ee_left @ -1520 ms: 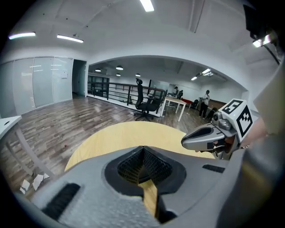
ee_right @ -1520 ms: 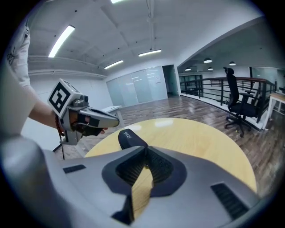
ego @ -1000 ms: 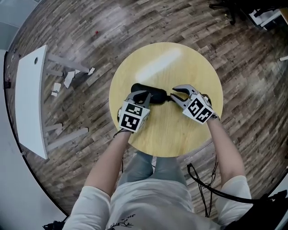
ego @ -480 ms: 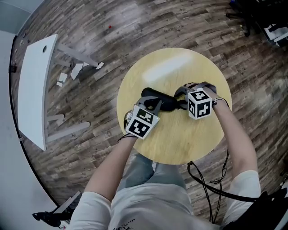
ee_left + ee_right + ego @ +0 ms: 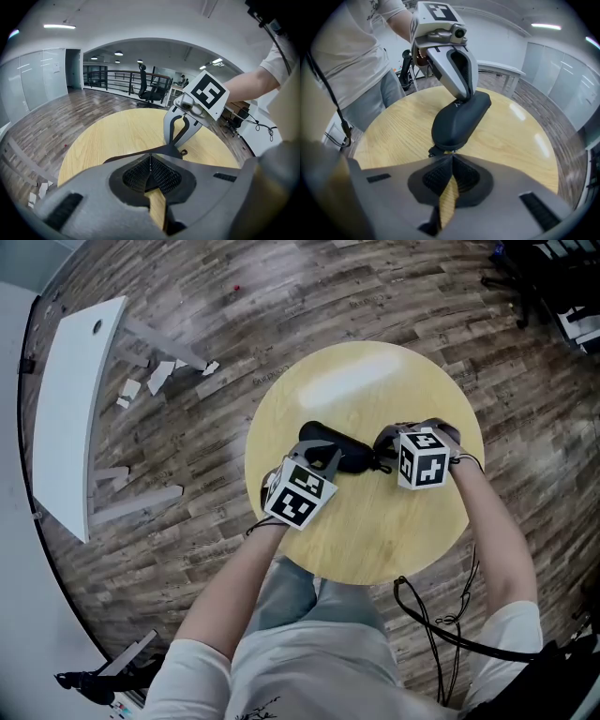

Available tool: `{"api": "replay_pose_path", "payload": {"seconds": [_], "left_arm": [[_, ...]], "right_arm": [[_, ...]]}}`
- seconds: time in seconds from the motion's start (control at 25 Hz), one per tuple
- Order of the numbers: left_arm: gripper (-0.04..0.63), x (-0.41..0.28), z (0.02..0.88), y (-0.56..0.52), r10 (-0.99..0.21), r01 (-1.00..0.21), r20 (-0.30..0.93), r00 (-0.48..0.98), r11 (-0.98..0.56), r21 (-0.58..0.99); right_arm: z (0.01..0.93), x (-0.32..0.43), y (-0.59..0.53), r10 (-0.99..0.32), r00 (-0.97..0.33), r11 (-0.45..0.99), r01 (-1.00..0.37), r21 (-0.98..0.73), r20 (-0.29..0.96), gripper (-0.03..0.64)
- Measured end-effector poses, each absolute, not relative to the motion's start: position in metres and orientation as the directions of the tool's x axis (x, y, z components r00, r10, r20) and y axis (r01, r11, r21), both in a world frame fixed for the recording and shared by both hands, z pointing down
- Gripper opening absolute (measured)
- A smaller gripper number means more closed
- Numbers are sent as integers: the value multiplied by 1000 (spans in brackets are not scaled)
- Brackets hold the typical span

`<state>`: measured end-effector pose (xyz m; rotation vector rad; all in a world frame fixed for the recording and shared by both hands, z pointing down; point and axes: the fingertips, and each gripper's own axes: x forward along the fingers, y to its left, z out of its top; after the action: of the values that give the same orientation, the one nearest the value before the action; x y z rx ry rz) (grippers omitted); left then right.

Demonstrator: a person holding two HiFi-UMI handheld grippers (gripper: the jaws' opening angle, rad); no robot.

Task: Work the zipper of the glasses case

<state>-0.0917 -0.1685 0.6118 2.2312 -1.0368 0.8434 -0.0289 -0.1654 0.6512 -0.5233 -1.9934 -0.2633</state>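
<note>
A black glasses case (image 5: 342, 454) lies in the middle of the round yellow table (image 5: 375, 531). My left gripper (image 5: 325, 457) comes in from the near left. It is shut, with its tips pinched on the case's (image 5: 459, 119) upper left side. My right gripper (image 5: 382, 451) sits at the case's right end. Its jaws are shut, and the small zipper pull (image 5: 435, 151) lies right at the tips (image 5: 451, 158). In the left gripper view the case (image 5: 126, 158) shows as a low dark shape just past my left gripper (image 5: 151, 158), with the right gripper (image 5: 178, 146) behind it.
A white board (image 5: 70, 409) and pale scraps (image 5: 155, 376) lie on the wooden floor to the left. A black cable (image 5: 441, 615) hangs off the table's near right. Office chairs (image 5: 534, 277) stand at the far right. The person's legs are under the near edge.
One second ago the right gripper's jaws stood open beside the case's right end; they have since shut there. The left gripper stays on the case.
</note>
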Motion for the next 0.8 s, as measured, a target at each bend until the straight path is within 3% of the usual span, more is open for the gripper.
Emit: {"api": "replay_pose_path", "payload": {"seconds": [0.6,0.8], "left_arm": [[6,-91,610,-167,-469,-789,721,510,-589,175],[5,-92,609,-167,-463,-784,721,516,-595,179]], "right_arm": [[647,-16,-138,114,-450,975,221,-13,886,0],[646,-21,-123,47,-492,998,60,-20,869,0]]}}
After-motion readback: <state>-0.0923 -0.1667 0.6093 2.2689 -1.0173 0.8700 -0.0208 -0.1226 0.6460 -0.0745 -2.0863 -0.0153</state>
